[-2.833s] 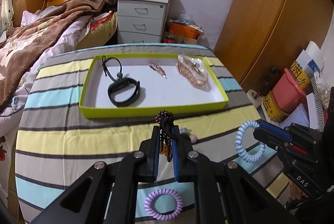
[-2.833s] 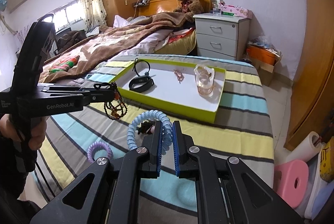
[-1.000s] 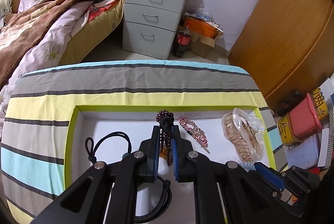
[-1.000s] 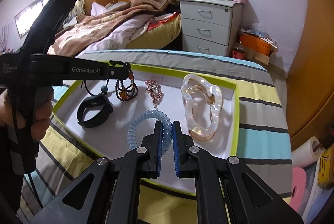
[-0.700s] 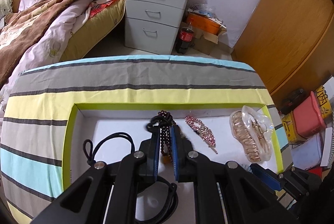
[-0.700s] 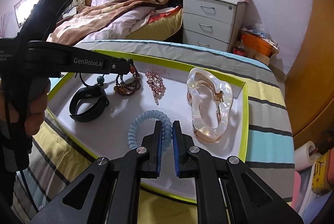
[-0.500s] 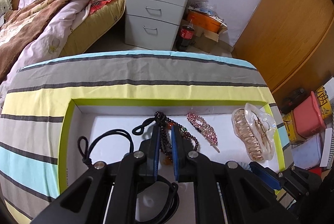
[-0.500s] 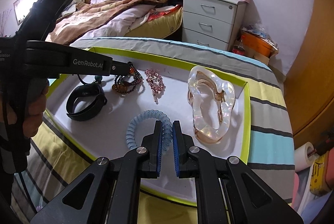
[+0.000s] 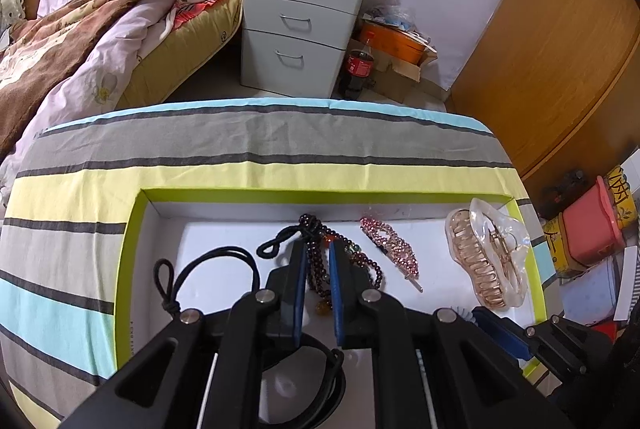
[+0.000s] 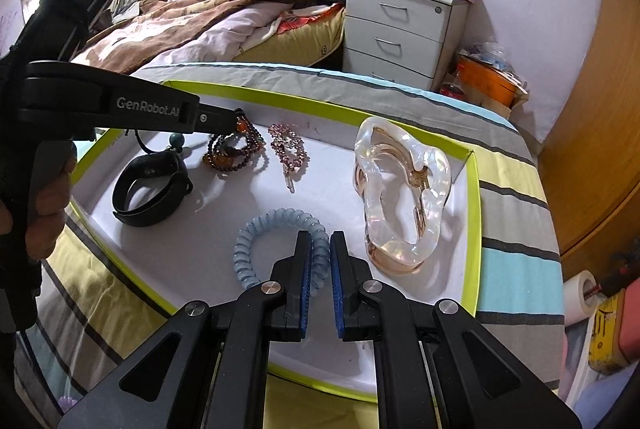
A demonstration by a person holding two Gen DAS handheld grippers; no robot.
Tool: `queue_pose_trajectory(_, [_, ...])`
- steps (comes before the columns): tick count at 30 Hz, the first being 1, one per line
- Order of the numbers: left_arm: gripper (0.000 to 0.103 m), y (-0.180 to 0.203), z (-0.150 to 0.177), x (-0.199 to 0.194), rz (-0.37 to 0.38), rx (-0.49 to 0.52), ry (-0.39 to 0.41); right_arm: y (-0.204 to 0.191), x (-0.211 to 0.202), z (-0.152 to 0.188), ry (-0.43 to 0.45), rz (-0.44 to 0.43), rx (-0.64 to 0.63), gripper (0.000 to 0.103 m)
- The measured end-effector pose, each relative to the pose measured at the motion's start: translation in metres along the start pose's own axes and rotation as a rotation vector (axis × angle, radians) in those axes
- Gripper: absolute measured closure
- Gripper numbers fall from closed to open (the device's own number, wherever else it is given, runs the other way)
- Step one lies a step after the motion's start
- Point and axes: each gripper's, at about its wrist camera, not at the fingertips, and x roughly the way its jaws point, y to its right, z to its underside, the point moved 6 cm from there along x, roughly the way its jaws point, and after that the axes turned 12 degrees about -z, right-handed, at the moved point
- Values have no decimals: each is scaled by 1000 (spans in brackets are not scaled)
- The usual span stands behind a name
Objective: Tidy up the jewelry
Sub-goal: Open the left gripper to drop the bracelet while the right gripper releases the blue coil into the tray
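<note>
1. Tray: shallow, white floor, lime-green rim, holding all the pieces below.
2. Beaded bracelet: dark maroon beads with amber ones, heaped at 11 o'clock; it seems to rest on the floor, though a cord end is hidden.
3. Rhinestone hair clip: pink, lying flat just beside the beads.
4. Claw clip: translucent, on its side at 3 o'clock.
5. Coil hair tie: pale blue, flat, at 6 o'clock.
6. Black band: looped, at 9 o'clock.

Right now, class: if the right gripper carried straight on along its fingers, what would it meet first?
The blue coil hair tie lying on the tray floor: the right gripper already straddles its near edge, fingers slightly apart. Beyond it lies bare white floor, though depth is uncertain.
</note>
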Motion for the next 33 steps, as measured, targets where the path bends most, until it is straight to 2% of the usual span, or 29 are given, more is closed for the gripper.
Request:
queue_pose_trajectory(4, [77, -2, 2, -3, 4, -2, 6, 0, -1, -2, 10, 9, 7, 93])
queue_pose_trajectory(9, [75, 0, 3, -10, 6, -4, 14, 0, -4, -2, 18, 4, 14, 93])
queue_pose_trajectory(11, [65, 2, 3, -15, 7, 1, 23, -1, -7, -2, 25, -2, 16, 93])
queue_pose_trajectory(13, [61, 2, 3, -20, 13, -2, 32, -2, -11, -3, 37, -6, 18, 90])
queue_pose_trajectory(23, [53, 3, 11, -54, 20, 1, 80, -9, -34, -1, 84, -9, 32, 82])
queue_pose_trajectory(33, [46, 2, 26, -89, 25, 5, 124, -16, -55, 5, 117, -9, 44, 81])
